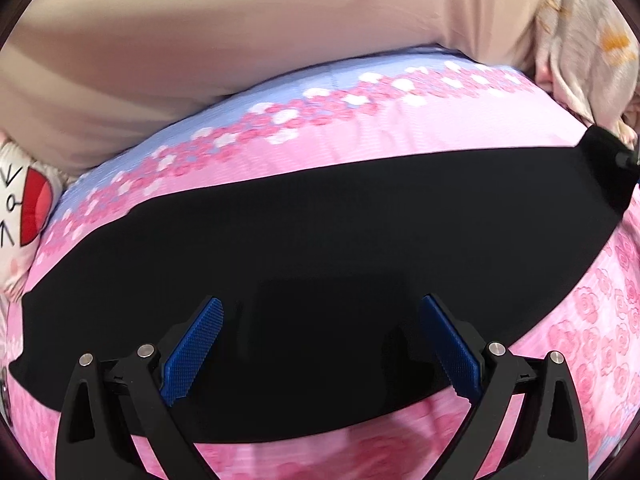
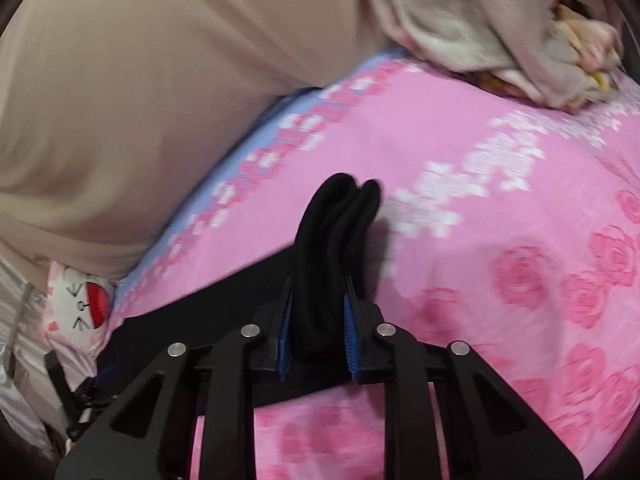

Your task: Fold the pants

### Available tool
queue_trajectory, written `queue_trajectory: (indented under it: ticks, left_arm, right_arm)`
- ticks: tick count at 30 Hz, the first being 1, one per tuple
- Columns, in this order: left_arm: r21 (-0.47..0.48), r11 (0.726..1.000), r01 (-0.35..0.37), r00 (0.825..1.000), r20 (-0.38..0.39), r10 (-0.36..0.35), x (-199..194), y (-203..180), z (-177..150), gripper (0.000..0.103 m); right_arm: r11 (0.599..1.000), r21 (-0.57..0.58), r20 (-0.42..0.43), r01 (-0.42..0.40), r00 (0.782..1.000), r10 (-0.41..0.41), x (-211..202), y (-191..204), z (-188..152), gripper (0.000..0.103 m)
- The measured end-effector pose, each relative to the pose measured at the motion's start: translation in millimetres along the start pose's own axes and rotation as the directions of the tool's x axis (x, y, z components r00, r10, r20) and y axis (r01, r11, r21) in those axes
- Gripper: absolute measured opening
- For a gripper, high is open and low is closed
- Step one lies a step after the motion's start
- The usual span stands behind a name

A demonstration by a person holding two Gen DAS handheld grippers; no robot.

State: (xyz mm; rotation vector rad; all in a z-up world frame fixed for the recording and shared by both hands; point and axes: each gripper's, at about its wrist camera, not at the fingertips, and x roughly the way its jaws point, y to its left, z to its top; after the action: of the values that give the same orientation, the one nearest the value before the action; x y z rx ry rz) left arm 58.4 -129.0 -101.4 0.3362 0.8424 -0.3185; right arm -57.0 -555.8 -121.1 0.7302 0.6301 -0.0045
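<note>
Left wrist view — black pants (image 1: 320, 232) lie flat, long axis left-right.

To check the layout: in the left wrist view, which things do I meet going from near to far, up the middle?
Left gripper, black pants, pink rose-patterned bedsheet, light blue stripe of the sheet, beige fabric.

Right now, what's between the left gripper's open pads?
Only the flat black pants under the left gripper, unpinched, on the pink sheet; left wrist view.
</note>
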Motion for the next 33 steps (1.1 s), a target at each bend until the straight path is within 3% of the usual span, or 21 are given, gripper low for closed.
queue_trajectory:
  ticks: [7,13,17,22,25,31,33]
  left_arm:
    - [-0.111,0.994,-0.021,0.999,0.026,0.024,-9.6,67.6,-21.1,0.097]
    - [-0.173,0.982,-0.073,0.996,0.028,0.079,-15.6,124.5,-42.0,0.097]
    - [-0.212,0.972,-0.106,0.994,0.012,0.11,-16.4,159.0,-55.0,0.097]
    - [-0.222,0.957,-0.186,0.981,0.005,0.192,-19.7,194.0,-69.0,0.097]
    - [-0.232,0.952,-0.201,0.978,0.003,0.207,-21.1,209.5,-75.2,0.097]
    - [-0.24,0.949,-0.205,0.977,0.001,0.212,-17.0,229.0,-80.8,0.097]
    - [-0.242,0.95,-0.198,0.979,0.0,0.204,-14.9,231.3,-81.9,0.097]
  right_arm:
    - [0.976,-0.16,-0.098,-0.148,0.986,0.133,50.6,131.3,-14.3,0.02]
    - [0.932,-0.252,-0.255,-0.262,0.947,0.197,122.1,230.8,-55.5,0.02]
    - [0.9,-0.315,-0.353,-0.302,0.917,0.184,166.1,286.4,-93.5,0.02]
    - [0.871,-0.35,-0.447,-0.343,0.879,0.167,201.9,323.7,-139.1,0.02]
    - [0.858,-0.393,-0.472,-0.332,0.873,0.122,215.7,341.3,-162.1,0.02]
    - [0.849,-0.423,-0.474,-0.315,0.876,0.089,221.1,353.1,-173.5,0.02]
    - [0.819,-0.484,-0.474,-0.307,0.879,0.049,223.3,357.2,-182.5,0.021]
